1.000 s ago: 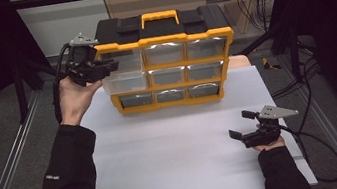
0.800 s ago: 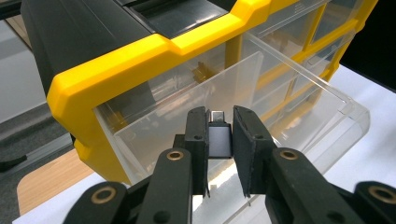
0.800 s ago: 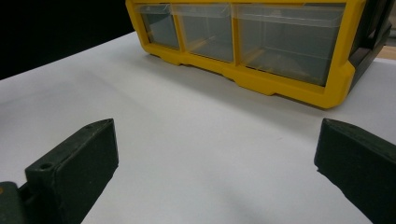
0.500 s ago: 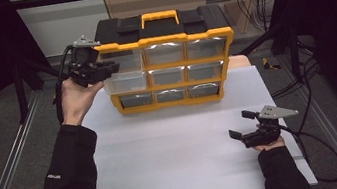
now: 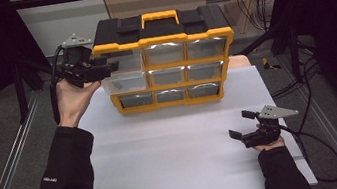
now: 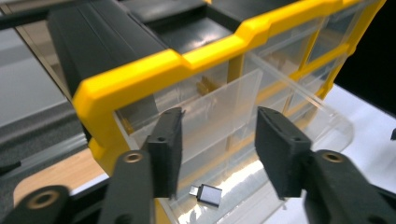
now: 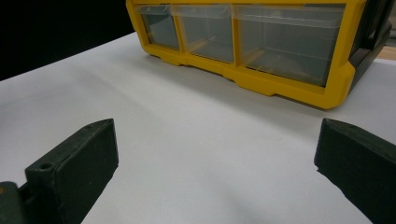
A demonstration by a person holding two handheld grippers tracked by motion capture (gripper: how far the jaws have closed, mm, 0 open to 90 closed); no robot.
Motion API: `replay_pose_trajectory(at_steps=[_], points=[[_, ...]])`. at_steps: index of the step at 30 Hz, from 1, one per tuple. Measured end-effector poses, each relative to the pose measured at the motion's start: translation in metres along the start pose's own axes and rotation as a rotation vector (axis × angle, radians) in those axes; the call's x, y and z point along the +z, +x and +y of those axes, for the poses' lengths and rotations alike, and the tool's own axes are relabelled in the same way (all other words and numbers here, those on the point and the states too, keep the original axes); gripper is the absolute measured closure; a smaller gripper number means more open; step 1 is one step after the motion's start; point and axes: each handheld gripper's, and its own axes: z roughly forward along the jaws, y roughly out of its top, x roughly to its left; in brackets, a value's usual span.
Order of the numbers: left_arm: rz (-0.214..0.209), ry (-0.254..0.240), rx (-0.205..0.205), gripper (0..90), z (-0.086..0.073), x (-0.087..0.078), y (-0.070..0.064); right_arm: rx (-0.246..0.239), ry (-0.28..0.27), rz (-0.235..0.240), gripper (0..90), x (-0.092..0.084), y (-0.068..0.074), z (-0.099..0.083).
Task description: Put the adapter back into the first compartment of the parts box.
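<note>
Hovering spread left tool over clear drawer, small adapter inside (blurred), right tool spread

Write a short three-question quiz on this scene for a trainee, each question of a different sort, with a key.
1. True or false: the right gripper is shut on a drawer of the organizer.
2. Multiple choice: what lies in the clear drawer pulled out in front of the left gripper? A) a screw B) a small dark adapter C) a coin
3. Fill in: the organizer's carry handle on top is coloured ____.

Key: 1 false, it hovers open over the white table. 2 B. 3 yellow.
</note>
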Motion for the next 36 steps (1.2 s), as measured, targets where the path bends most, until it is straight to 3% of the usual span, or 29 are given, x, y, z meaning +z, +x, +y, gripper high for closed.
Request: replay_pose_trajectory(at_steps=[2,4,6,13,28,36], points=[[-0.027,-0.016,-0.014,40.7,0.0,-0.005,0.001,0.0,0.0,0.0,0.4,0.0,0.0,0.0],[-0.012,-0.039,-0.008,34.8,0.0,-0.01,-0.001,-0.001,0.001,-0.001,0.4,0.0,0.0,0.0],[-0.025,-0.045,-0.023,27.2,-0.001,-0.012,0.0,0.0,-0.001,0.0,0.4,0.0,0.0,0.0],[0.012,-0.058,-0.016,8.0,-0.005,-0.022,-0.004,0.0,-0.001,-0.001,0.3,0.0,0.0,0.0],[-0.052,-0.132,0.012,4.1,-0.028,-0.042,-0.011,0.003,0.0,-0.001,0.4,0.0,0.0,0.0],[-0.086,-0.151,0.03,4.0,-0.042,-0.044,-0.02,0.003,-0.002,-0.001,0.3,0.0,0.0,0.0]])
